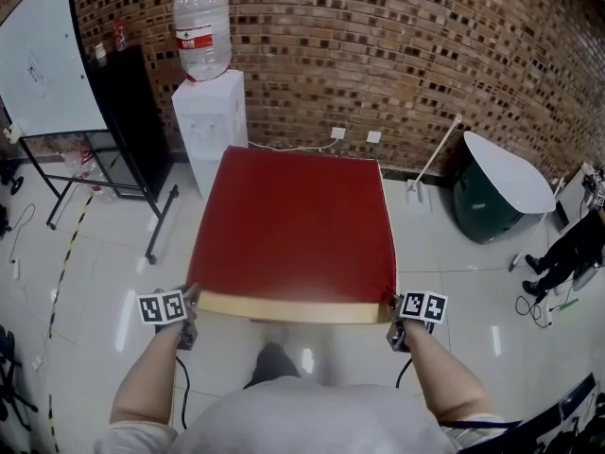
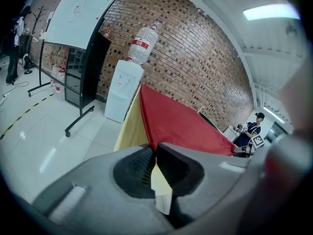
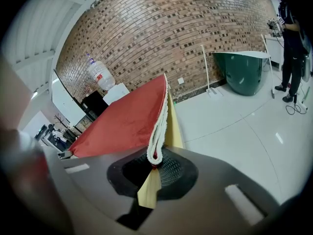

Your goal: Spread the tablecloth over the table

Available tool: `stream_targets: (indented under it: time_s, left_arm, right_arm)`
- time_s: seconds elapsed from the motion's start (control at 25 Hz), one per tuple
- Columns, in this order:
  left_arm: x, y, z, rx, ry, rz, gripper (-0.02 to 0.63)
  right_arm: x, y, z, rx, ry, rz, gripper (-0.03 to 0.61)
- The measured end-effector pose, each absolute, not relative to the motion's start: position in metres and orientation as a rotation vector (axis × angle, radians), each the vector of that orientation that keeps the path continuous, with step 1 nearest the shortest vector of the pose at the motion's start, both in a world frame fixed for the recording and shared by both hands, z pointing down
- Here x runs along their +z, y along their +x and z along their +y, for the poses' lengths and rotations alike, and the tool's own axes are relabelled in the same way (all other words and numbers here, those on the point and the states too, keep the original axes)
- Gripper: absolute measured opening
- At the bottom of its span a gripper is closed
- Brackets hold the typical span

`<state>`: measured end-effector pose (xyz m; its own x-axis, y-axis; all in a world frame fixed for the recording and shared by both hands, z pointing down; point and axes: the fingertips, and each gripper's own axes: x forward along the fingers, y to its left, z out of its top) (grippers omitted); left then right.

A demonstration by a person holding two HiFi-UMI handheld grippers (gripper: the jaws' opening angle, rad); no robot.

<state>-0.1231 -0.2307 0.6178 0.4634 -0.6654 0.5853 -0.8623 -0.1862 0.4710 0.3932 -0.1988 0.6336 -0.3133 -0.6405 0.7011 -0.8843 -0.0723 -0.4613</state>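
A red tablecloth (image 1: 295, 225) with a pale yellow underside lies stretched flat over the table, hiding it. Its near edge (image 1: 284, 306) folds up and shows the yellow side. At the near left corner my left gripper (image 1: 192, 299) is shut on the cloth, and the yellow corner (image 2: 159, 180) sticks out between the jaws. My right gripper (image 1: 390, 306) is shut on the near right corner, where the white fringe (image 3: 157, 126) and yellow backing (image 3: 149, 190) are pinched. In both gripper views the red cloth (image 2: 181, 124) (image 3: 124, 121) runs taut away from the jaws.
A white water dispenser (image 1: 210, 112) with a bottle stands just behind the table by the brick wall. A whiteboard on a wheeled stand (image 1: 57, 74) is at the left. A green and white tub (image 1: 496, 192) sits at the right, with a person (image 1: 567, 249) beyond it.
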Motion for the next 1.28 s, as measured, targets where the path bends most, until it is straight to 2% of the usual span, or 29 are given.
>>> stream_targets:
  time_s: [1.0, 1.28]
  left_arm:
    - [0.642, -0.14, -0.185, 0.152, 1.869, -1.234, 0.012]
    - [0.641, -0.156, -0.176, 0.096, 1.845, -1.254, 0.083]
  right_arm:
    - [0.64, 0.383, -0.144, 1.33, 1.694, -2.023, 0.025]
    - [0.633, 0.39, -0.133, 1.253, 1.72, -2.024, 0.066]
